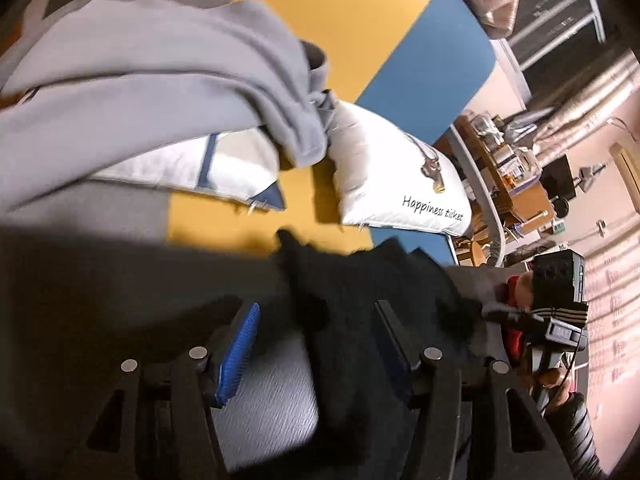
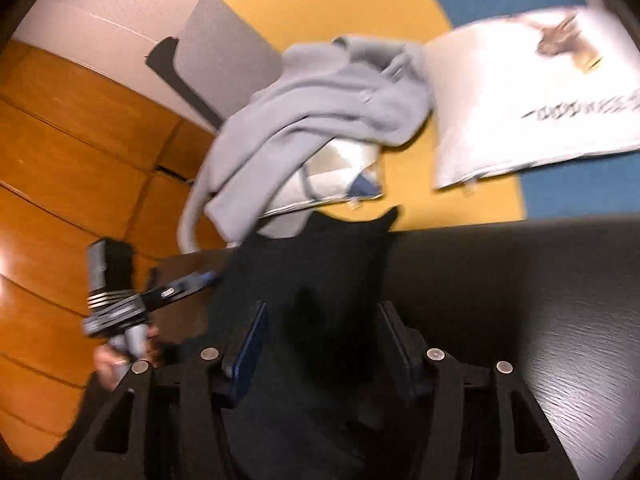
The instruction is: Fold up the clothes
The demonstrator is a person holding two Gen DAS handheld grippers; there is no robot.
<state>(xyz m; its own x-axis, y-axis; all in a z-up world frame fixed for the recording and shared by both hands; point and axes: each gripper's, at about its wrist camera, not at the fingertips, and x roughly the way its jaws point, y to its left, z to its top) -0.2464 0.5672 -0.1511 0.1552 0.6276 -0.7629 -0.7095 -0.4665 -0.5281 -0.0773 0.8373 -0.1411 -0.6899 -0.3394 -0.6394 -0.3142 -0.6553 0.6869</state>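
1. The left tongs (image 1: 316, 344) stand spread, with a black garment (image 1: 360, 312) running up between the fingers; the blue pad (image 1: 236, 356) on one finger stands clear of the cloth, so whether anything is pinched I cannot tell.
2. The right tongs (image 2: 320, 344) also stand apart around the same dark cloth (image 2: 320, 272); blur hides whether the pads touch it.
3. With one tool at each side, the garment seems to be held stretched between them, lifted above the dark tabletop (image 2: 540, 320), probably to straighten it for a fold.
4. Farther out, a grey sweatshirt (image 1: 160, 80) lies crumpled, draped over one pillow (image 1: 168, 168) on the yellow-and-blue bed (image 1: 340, 20).
5. Count: two tongs, two garments (one black, one grey), two pillows; the second, printed pillow (image 1: 400, 172) lies just beside the sweatshirt.
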